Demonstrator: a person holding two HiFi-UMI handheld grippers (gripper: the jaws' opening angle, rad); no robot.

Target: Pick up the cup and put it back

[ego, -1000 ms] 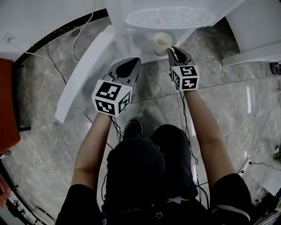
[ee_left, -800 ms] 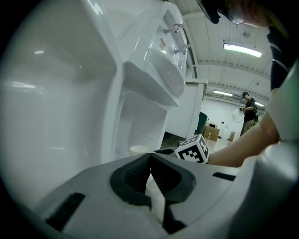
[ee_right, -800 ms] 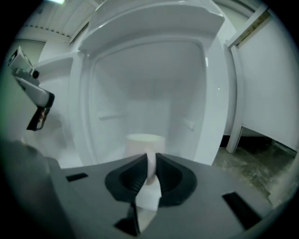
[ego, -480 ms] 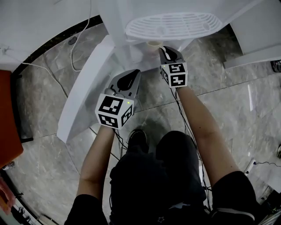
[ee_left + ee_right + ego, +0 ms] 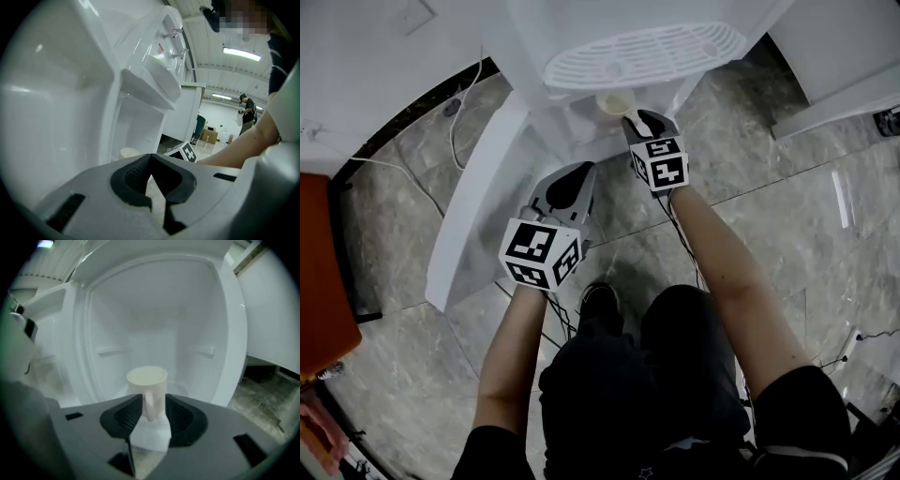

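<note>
Your right gripper (image 5: 639, 120) points into the open lower compartment (image 5: 140, 319) of the white dispenser. The cup (image 5: 147, 378) stands upright on the compartment floor at its 12 o'clock. The cup's handle (image 5: 150, 406) faces you and sits between the jaws. Side walls close in at 9 and 3 o'clock, each with a small ledge (image 5: 112, 351). From the head view, the dispenser's drip grille (image 5: 642, 54) overhangs the cup and hides most of it. The compartment door (image 5: 478, 197) hangs open at about 9 o'clock. Your left gripper (image 5: 581, 171) waits at 8 o'clock from the right one, over the marble floor (image 5: 769, 141).

The right gripper's jaws have just been opening. They stand about half apart, with a sliver of space on each side of the handle, so nothing is clamped. The left gripper's jaws meet at the tips and hold nothing.

A second ago the cup was out in front of the dispenser, clear of the grille, at the right gripper's tip. Now it sits inside, and that gripper has gone in toward 12 o'clock after it. The left gripper has barely shifted.
</note>
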